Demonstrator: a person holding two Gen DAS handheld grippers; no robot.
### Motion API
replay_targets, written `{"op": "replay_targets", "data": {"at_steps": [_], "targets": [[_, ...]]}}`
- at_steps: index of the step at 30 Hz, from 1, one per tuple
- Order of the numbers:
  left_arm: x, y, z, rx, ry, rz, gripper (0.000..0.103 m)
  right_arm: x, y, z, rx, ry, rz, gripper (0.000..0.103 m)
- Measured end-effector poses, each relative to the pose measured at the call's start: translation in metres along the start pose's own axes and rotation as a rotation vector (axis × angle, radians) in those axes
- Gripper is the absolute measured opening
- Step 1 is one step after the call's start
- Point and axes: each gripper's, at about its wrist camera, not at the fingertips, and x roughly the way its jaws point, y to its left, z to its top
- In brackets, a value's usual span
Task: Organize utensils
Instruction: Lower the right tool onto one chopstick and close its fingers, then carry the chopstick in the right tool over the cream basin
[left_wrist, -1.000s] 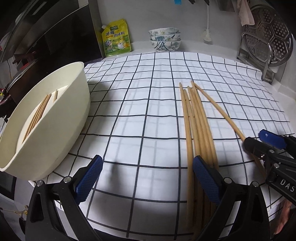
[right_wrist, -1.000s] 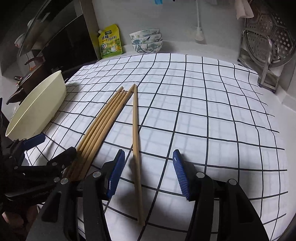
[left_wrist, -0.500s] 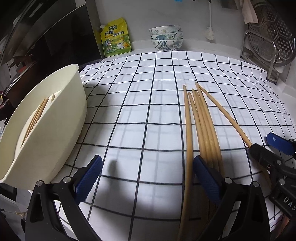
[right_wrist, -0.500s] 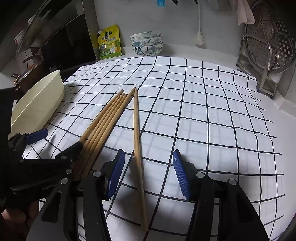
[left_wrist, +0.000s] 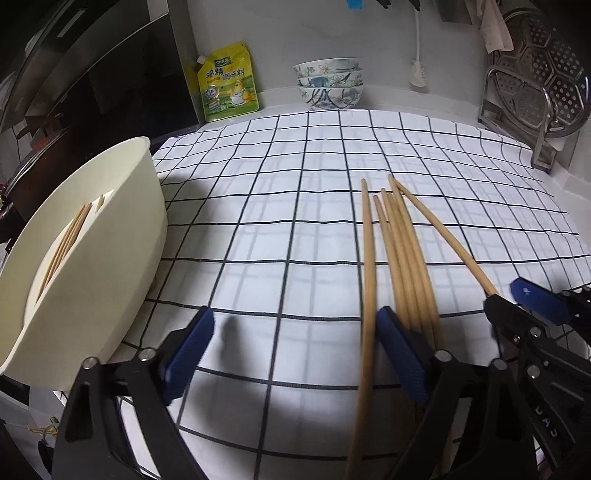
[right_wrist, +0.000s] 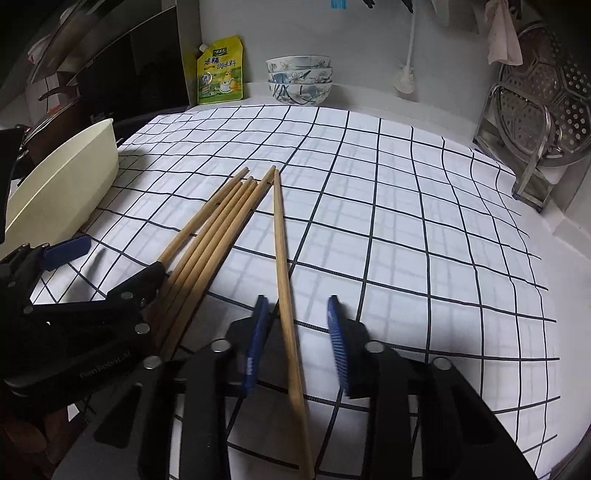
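Observation:
Several wooden chopsticks (left_wrist: 402, 243) lie in a bundle on the checked cloth; they also show in the right wrist view (right_wrist: 218, 225). My left gripper (left_wrist: 295, 339) is open, low over the cloth; one chopstick (left_wrist: 367, 295) lies between its fingers, just inside the right one, and the rest pass outside it. My right gripper (right_wrist: 297, 332) is open around a single chopstick (right_wrist: 282, 251) that lies apart from the bundle. A cream oval holder (left_wrist: 92, 266) at the left has several chopsticks (left_wrist: 64, 247) inside.
A yellow seasoning pouch (left_wrist: 227, 83) and stacked patterned bowls (left_wrist: 328, 83) stand at the back wall. A metal rack with a steamer plate (left_wrist: 535, 88) is at the back right. A dark stove area lies to the left of the holder.
Both grippers have moved forward and lower along the chopsticks. The right gripper's jaws have narrowed around the single chopstick. The left gripper now has one chopstick between its fingers.

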Motion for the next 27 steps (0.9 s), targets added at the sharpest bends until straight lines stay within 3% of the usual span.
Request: {"op": "replay_targets", "data": {"at_steps": [3, 5, 10, 18, 27], "targets": [[-0.004, -0.007, -0.001, 0.012, -0.004, -0.029, 0.062, -0.001, 0.002, 0.000, -0.009, -0.002, -0.002, 0.008], [-0.006, -0.012, -0.002, 0.023, -0.002, -0.053, 0.041, -0.001, 0.002, 0.000, -0.013, -0.004, -0.006, 0.007], [-0.010, -0.020, -0.005, 0.043, 0.009, -0.083, 0.011, -0.002, -0.001, -0.001, 0.001, -0.005, 0.009, 0.006], [-0.017, -0.013, -0.007, 0.023, 0.021, -0.107, 0.008, -0.006, -0.011, -0.003, 0.077, -0.012, 0.062, 0.006], [-0.045, 0.009, -0.002, -0.015, -0.039, -0.120, 0.008, -0.022, -0.021, -0.001, 0.141, -0.066, 0.098, 0.006]]}}
